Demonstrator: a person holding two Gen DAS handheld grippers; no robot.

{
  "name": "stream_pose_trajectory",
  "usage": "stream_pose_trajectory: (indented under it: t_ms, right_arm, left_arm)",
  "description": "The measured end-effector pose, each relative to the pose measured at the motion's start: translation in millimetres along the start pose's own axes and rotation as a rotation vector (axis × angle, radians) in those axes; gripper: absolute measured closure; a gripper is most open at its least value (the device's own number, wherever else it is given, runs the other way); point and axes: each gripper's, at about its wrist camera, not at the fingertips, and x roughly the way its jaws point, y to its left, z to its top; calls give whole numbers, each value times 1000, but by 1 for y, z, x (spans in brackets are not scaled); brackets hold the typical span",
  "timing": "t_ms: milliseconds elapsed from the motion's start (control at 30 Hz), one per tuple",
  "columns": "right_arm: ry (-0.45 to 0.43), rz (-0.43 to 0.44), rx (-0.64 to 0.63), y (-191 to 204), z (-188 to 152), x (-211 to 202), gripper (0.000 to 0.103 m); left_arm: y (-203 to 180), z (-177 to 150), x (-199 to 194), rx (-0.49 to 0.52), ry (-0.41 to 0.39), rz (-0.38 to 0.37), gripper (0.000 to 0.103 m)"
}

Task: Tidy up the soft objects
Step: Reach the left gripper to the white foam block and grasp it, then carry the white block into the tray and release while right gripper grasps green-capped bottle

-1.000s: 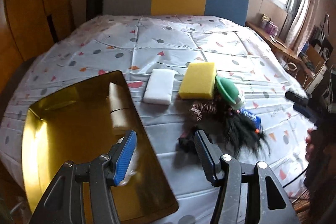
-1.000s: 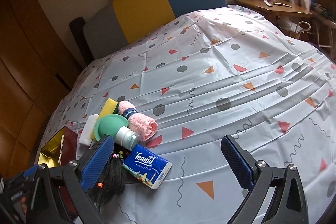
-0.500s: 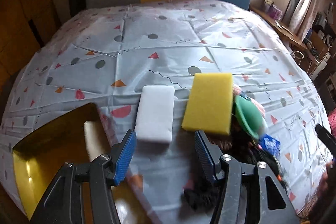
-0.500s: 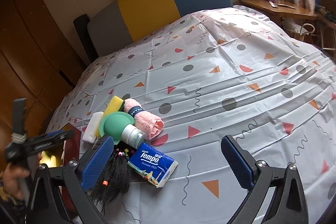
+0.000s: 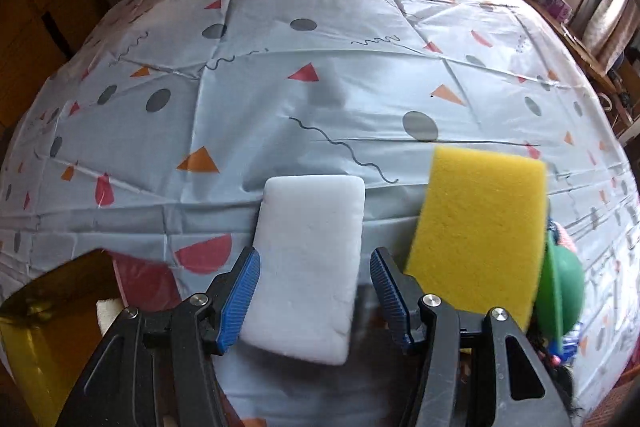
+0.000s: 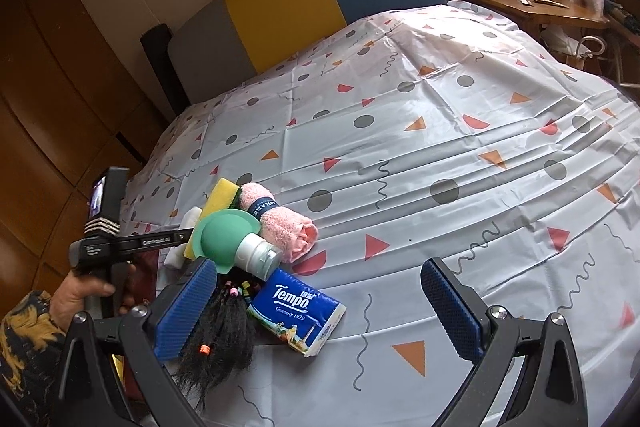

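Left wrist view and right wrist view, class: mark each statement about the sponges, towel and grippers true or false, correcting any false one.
1. The white sponge lies between the left gripper's open fingers. True.
2. The yellow sponge is gripped by the left gripper. False: it lies on the sheet beside it.
3. The right gripper holds the tissue pack. False: it is open, holding nothing.
4. The pink towel is rolled up. True.

Two sponges: one white sponge (image 5: 308,267), one yellow sponge (image 5: 480,235).
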Motion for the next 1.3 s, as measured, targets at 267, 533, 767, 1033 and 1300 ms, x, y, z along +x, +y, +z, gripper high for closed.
stream_pose_trajectory:
  t_ms: [267,533,767,1033,1300]
  right_arm:
    - [-5,-34,-3,-2,0,0,0]
    - [27,-31,14,-7,-2,6,0]
    - [57,-31,-21,-2,-6,13,0]
    - [81,-24,-148,21,-17,18,24]
    - [119,-33,-312,53,-34,31,38]
  left_arm:
    - [-2,-9,-16,33,-52,31,71]
    - [-8,-42,-68,42,-138,-60,78]
    - [-19,-86,-120,32,-194,-220,78]
    - [-16,-141,-162,35,-257,-302,78]
    - [-9,-182,-171,14,-269,-348,78]
